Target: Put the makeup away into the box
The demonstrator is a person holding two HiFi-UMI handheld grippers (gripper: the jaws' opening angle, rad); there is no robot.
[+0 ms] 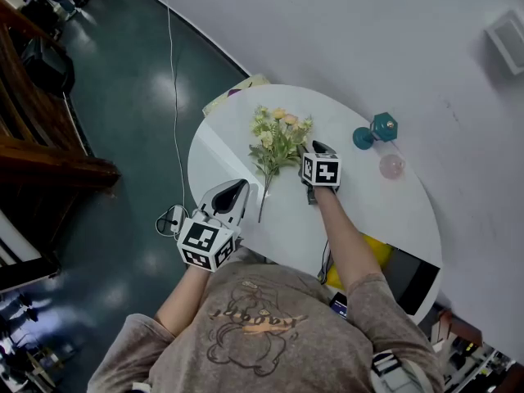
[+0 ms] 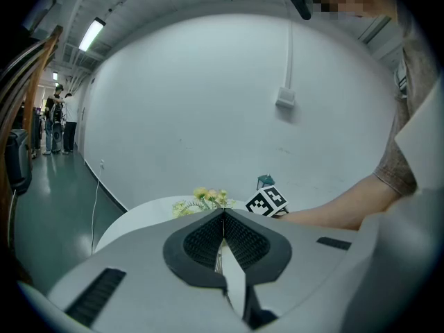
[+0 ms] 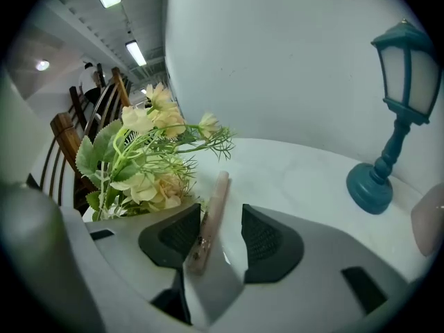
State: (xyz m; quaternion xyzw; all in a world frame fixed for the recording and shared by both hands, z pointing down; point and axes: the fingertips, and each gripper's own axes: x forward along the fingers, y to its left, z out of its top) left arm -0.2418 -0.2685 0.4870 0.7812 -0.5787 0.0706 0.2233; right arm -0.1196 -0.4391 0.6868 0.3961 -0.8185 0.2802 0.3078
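Makeup tube [image 3: 208, 217] on round white table [image 1: 364, 196]

- No word, number or brand can be read anywhere in the room from here.
- Left marker cube [image 1: 205, 244]: only black-and-white square patterns on its faces, no letters or digits.
- Right marker cube [image 1: 321, 170]: the same kind of patterns, nothing to read.
- Shirt [image 1: 250, 326]: a cartoon print crossed by an orange band that may be lettering, too blurred to read.
- Pink tube [image 3: 211, 207]: small dark flecks near its lower end, too small to tell as print.
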